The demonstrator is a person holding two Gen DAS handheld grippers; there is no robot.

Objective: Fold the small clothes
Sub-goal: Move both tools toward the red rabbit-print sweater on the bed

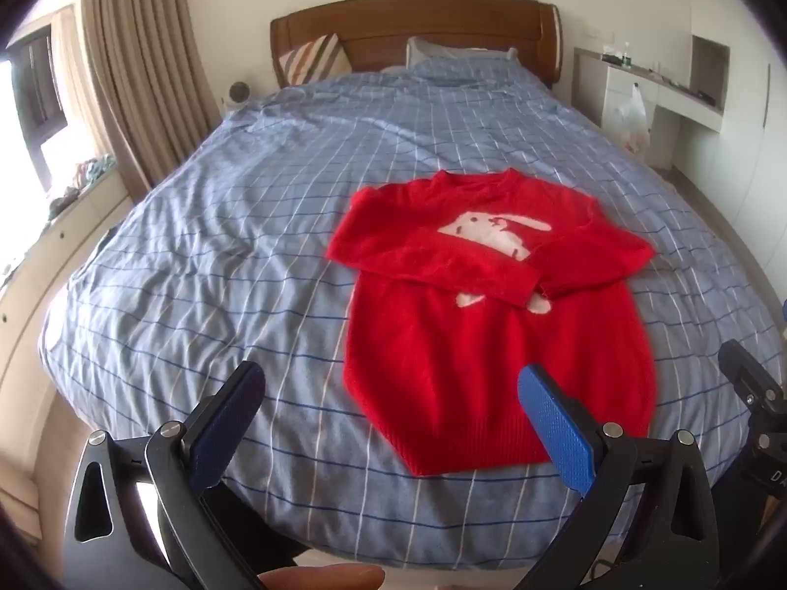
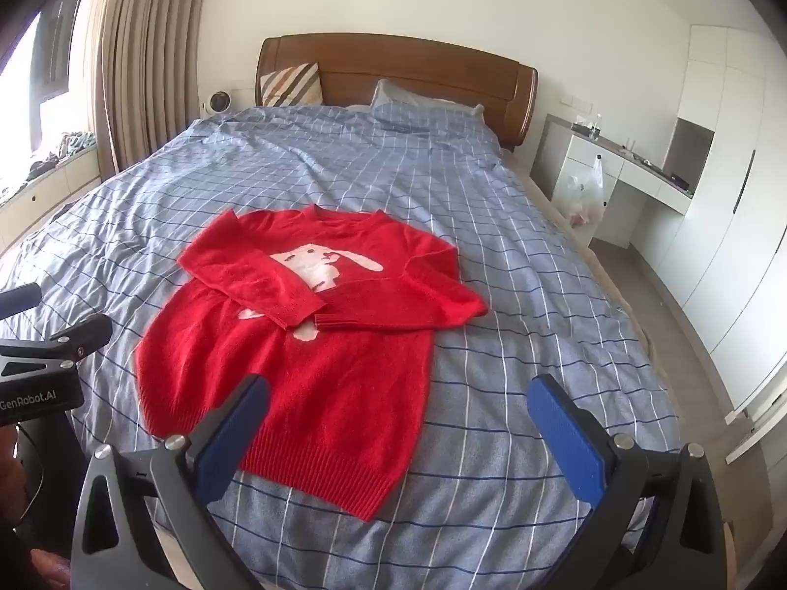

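A small red sweater (image 1: pixel 497 344) with a white rabbit on its chest lies flat on the bed, hem toward me; the same sweater (image 2: pixel 315 368) shows in the right wrist view. Both sleeves are folded across the chest, cuffs meeting near the middle. My left gripper (image 1: pixel 393 383) hovers open above the hem's left corner, nothing between its blue pads. My right gripper (image 2: pixel 398 398) hangs open over the hem's right side, also holding nothing. The right gripper's body (image 1: pixel 757 393) appears at the left view's right edge, and the left gripper's body (image 2: pixel 44 368) at the right view's left edge.
The bed's blue checked cover (image 1: pixel 221 246) spreads wide around the sweater. A wooden headboard (image 2: pixel 393 73) with pillows stands at the far end. Beige curtains (image 2: pixel 142 64) hang on the left. A white desk (image 2: pixel 634 172) with a plastic bag hanging from it stands on the right.
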